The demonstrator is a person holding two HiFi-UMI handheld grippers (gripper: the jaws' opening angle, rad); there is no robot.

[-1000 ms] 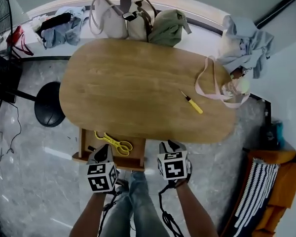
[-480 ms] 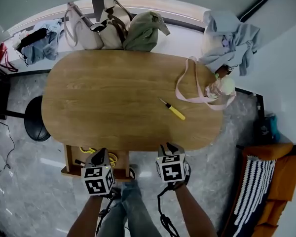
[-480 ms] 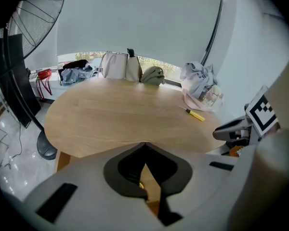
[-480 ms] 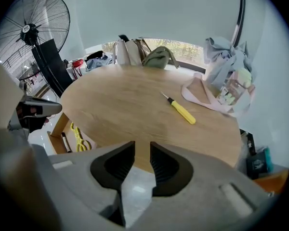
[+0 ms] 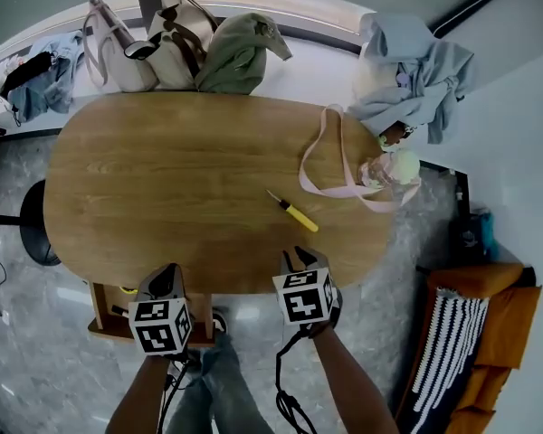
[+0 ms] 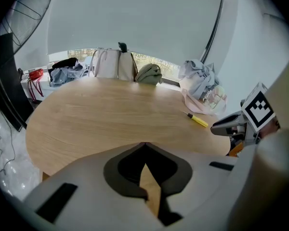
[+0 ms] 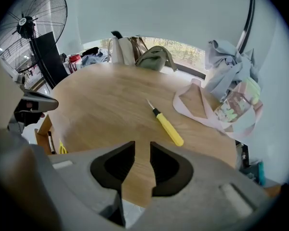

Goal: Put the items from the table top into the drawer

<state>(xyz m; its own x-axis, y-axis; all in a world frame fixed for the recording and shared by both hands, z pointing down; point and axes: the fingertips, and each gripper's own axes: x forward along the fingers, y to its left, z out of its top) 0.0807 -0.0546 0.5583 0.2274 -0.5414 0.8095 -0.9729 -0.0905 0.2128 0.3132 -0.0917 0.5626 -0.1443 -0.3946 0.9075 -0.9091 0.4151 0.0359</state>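
Fingers on the left gripper [image 5: 169,274] and the right gripper [image 5: 300,259] reach over the near edge of the tabletop [image 5: 163,170] in the head view. The yellow-handled tool [image 5: 294,213] lies slantwise just beyond the right gripper, its thin tip near a pink bag strap [image 5: 326,188] but apart from it. The drawer [image 5: 101,319] stands open under the near left edge.

In the left gripper view the fingers [image 6: 86,186] meet at their tips with nothing between them. The tool is far off to the right.

The right gripper view shows its fingers [image 7: 111,165] parted by a narrow gap, empty, with the tool straight ahead. Yellow scissors [image 7: 61,148] already lie in the drawer at the left.

The right gripper looks the better one for the pickup. I would open it a little wider, turn it so the fingers cross the handle's middle squarely, and come down close to the wood, since a round handle may roll away. Approaching from the handle end should keep clear of the strap.
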